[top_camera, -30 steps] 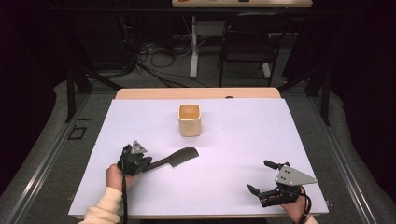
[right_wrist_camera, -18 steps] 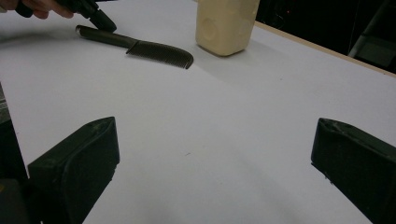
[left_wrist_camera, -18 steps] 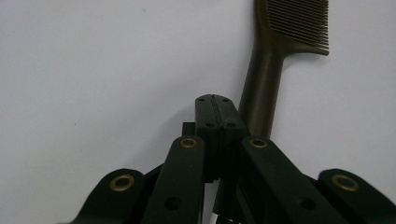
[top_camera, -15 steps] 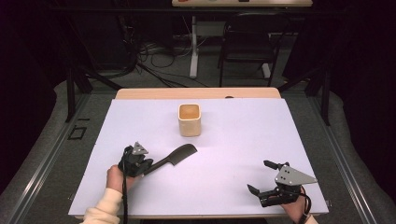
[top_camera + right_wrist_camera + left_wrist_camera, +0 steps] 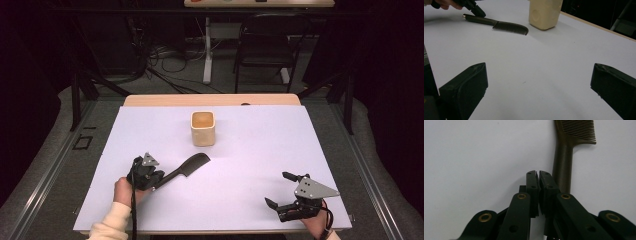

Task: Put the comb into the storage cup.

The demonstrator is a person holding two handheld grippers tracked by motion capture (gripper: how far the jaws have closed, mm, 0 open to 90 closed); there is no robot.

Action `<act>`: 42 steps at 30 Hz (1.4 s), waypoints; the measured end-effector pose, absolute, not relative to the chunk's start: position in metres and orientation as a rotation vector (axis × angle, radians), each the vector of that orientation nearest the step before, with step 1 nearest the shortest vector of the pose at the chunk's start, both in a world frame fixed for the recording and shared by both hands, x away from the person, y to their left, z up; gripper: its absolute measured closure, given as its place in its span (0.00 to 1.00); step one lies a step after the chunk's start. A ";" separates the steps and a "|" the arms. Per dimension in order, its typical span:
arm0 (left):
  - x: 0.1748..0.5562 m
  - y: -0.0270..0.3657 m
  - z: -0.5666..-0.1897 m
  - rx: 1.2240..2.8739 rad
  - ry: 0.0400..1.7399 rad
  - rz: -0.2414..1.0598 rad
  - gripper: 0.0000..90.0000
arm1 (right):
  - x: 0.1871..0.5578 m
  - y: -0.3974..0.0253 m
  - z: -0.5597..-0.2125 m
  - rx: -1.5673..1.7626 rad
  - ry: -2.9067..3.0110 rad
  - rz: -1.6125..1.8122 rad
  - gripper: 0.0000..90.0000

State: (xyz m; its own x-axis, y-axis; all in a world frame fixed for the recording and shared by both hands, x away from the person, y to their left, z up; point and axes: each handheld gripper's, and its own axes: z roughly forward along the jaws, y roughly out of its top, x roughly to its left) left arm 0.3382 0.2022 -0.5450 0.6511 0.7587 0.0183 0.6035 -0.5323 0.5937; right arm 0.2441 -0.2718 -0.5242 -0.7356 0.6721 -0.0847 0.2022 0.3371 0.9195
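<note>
Comb: lay flat on the surface, left of centre, handle toward the person, teeth end pointing at the cup but well short of it.
Left tongs: rested at the handle end of the comb; jaws pressed together, nothing seen between them.
Right tongs: parked near the front right edge, jaws spread wide, empty, well apart from comb and cup.
Risk, missed grip: closed jaws sat beside the handle rather than around it; lifted like that, would likely have come up empty.
Risk, sliding: thin, smooth-looking handle on a bare surface; nudged from one side, could probably have skidded or spun away instead of entering the jaws.
Risk, cup: pushed forward along its length, could have knocked the teeth end against the cup.
Left gripper view: showed the jaw tips shut on each other and the handle passing just to the side of one jaw, a detail too small to judge from above.
Right gripper view: gave a low side look, with the comb flat on the surface, the clear gap to the cup, and its own jaws far apart.
High view: gave the overall layout, both hands and the spacing between them.
</note>
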 end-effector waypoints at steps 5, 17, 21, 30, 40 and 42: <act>0.337 0.202 -0.539 2.297 1.069 0.439 0.70 | 0.244 -0.272 -0.524 0.765 2.153 1.385 0.01; 0.335 0.201 -0.529 2.295 1.055 0.500 0.32 | 0.244 -0.272 -0.524 0.763 2.152 1.387 0.01; 0.335 0.198 -0.528 2.311 1.028 0.493 0.22 | 0.244 -0.272 -0.524 0.764 2.153 1.387 0.01; 0.335 0.193 -0.528 2.345 0.995 0.452 0.09 | 0.245 -0.272 -0.524 0.762 2.155 1.383 0.01; 0.335 0.187 -0.526 2.384 0.974 0.425 0.00 | 0.244 -0.271 -0.524 0.765 2.158 1.394 0.01; 0.336 0.185 -0.526 2.410 0.970 0.410 0.00 | 0.244 -0.271 -0.524 0.767 2.161 1.393 0.01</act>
State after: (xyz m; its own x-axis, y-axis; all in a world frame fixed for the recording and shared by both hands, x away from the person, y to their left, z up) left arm 0.3360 0.1853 -0.5257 0.6997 0.7092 0.0871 0.5564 -0.6173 0.5562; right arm 0.2440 -0.2710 -0.5245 -0.7417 0.6666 -0.0749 0.2069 0.3335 0.9198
